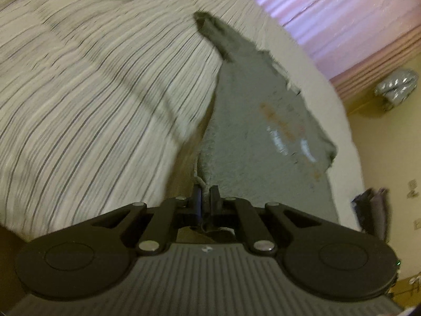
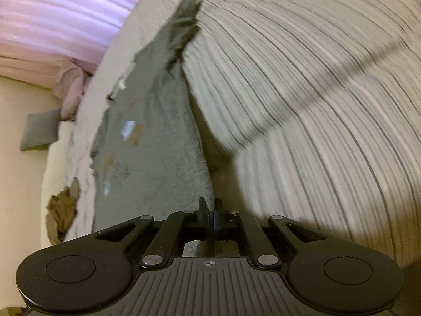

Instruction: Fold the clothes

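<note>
The left gripper (image 1: 206,194) and right gripper (image 2: 210,206) are each pinching an edge of the grey T-shirt (image 1: 252,121), stretching it taut across mid-frame above the striped bed (image 1: 92,105), likely for folding.

One grey garment (image 1: 252,110), one striped sheet (image 1: 92,92), one brown cloth (image 2: 63,208)

A bed (image 1: 92,92) covered by a white sheet with thin dark stripes. A grey garment (image 1: 263,121) with faint printed marks lies on it, stretching toward 12 o'clock in both views. Crumpled brown cloth (image 2: 63,208) rests at 9 o'clock in the right view.
</note>
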